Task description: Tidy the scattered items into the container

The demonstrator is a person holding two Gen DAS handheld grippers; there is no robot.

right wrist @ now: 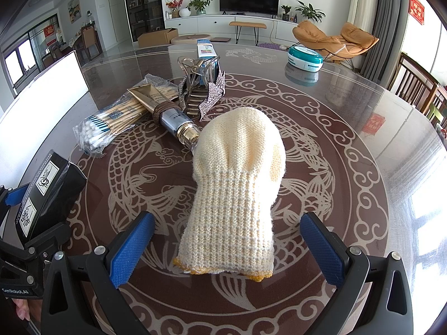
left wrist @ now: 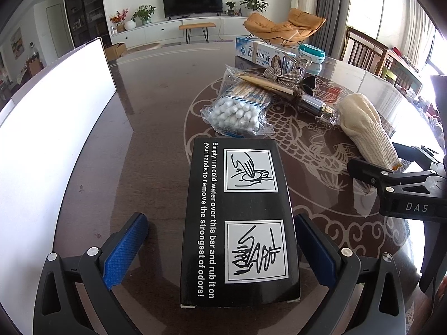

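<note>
Between the blue pads of my left claw (left wrist: 220, 251) lies the black box (left wrist: 239, 223), its long axis running straight ahead along my fingers and its near end level with the pads. That claw is spread: the right pad looks to be at or just beside the box's right edge, while bare desk (left wrist: 156, 128) shows between the left pad and the box, so nothing is pinched yet. My right claw (right wrist: 227, 248) is spread as well, straddling the cuff of the knitted glove (right wrist: 237, 184), which points away from me along the same line, fingertips farthest off; both pads stand clear of the knit. So each thing sits dead ahead of its own claw, lengthwise, and I judge each grasp needs only a closing across the short width. Off to the far left of my left claw stands a white container (left wrist: 56, 128), its wall near the box and well apart from the glove, so the left claw is the nearer one to it. Beyond both claws lie a bag of cotton swabs (left wrist: 237, 109), a tube (right wrist: 167, 111) and a hair clip (right wrist: 201, 83), untouched.
</note>
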